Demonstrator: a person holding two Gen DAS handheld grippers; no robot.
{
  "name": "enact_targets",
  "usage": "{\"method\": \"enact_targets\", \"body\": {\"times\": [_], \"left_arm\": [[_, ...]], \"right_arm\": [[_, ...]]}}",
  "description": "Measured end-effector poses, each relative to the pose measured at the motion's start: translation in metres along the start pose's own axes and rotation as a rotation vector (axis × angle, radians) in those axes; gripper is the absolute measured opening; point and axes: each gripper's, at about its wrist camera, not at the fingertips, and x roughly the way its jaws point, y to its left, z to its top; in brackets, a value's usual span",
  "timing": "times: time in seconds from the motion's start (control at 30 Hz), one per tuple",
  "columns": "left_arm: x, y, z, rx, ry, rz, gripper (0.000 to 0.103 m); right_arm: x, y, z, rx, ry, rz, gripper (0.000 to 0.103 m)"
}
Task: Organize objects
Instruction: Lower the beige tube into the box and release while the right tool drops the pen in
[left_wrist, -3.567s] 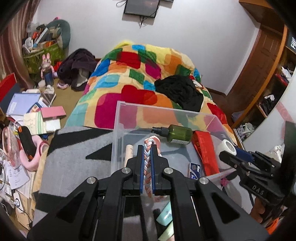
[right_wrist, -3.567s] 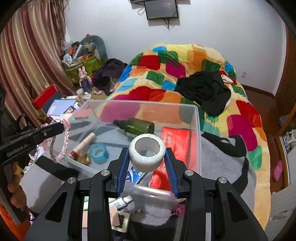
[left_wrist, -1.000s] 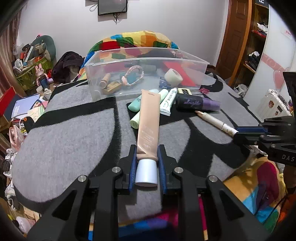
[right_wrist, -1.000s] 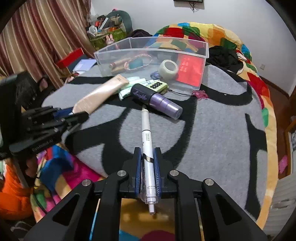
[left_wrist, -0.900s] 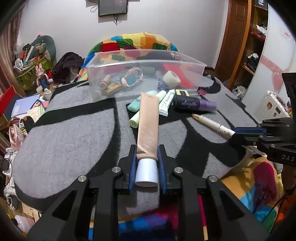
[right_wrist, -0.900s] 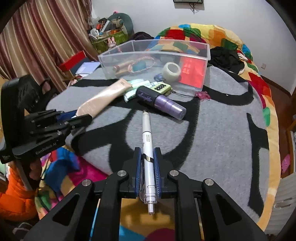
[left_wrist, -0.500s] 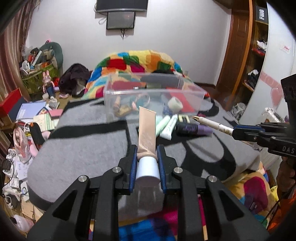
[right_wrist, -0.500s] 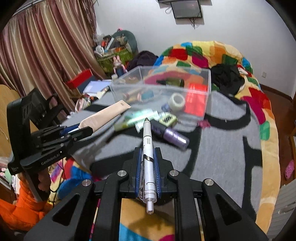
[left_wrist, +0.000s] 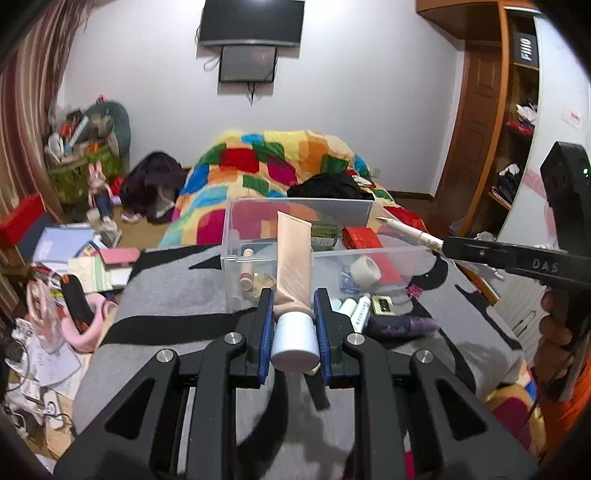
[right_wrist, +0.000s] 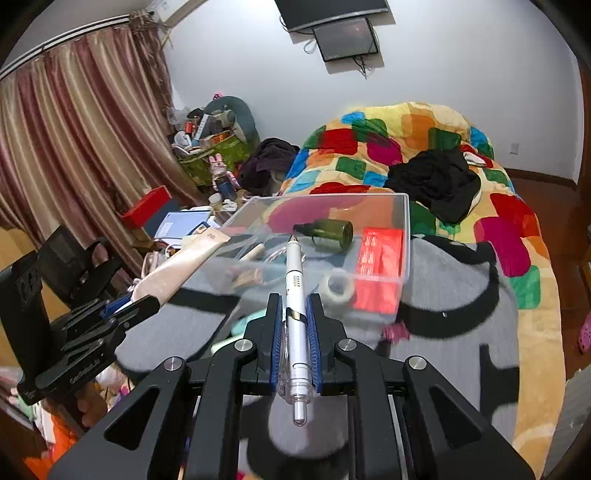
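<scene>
We are carrying two items toward the bin, which lies straight ahead of both grippers. The left gripper is clamping the tube near its cap, long axis pointing binward; the right gripper is pinching the pen, tip forward.

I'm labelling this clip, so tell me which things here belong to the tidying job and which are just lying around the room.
Part of the job:
- beige tube in the left gripper
- white pen in the right gripper
- clear bin
- purple bottle and small tubes on the grey blanket

Just lying about:
- colourful quilt
- black clothes
- wall TV
- floor clutter
</scene>
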Motion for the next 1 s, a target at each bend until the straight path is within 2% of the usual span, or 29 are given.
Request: {"method": "enact_targets", "body": {"times": [0.13, 0.2, 0.53, 0.8, 0.9, 0.97, 1.0], "left_arm": [[0.029, 0.014, 0.015, -0.048, 0.075, -0.017, 0.021], [0.043, 0.019, 0.022, -0.070, 0.107, -0.025, 0.021], [0.090, 0.018, 0.047, -0.073, 0.166, 0.022, 0.021], [0.104, 0.013, 0.053, -0.076, 0.198, -0.012, 0.022], [0.101, 0.013, 0.053, -0.086, 0.198, -0.030, 0.033], [0.096, 0.013, 0.053, -0.087, 0.189, -0.035, 0.040], [0.093, 0.012, 0.053, -0.084, 0.183, -0.034, 0.040]], "right_arm": [[0.029, -0.003, 0.016, 0.007, 0.044, 0.012, 0.012], [0.047, -0.001, 0.023, -0.001, 0.078, 0.046, 0.012], [0.121, 0.005, 0.050, -0.088, 0.193, 0.013, 0.011], [0.131, -0.003, 0.054, -0.114, 0.227, -0.045, 0.011], [0.127, -0.006, 0.054, -0.112, 0.227, -0.049, 0.013], [0.121, -0.006, 0.053, -0.111, 0.217, -0.050, 0.020], [0.116, -0.006, 0.053, -0.110, 0.207, -0.048, 0.025]]}}
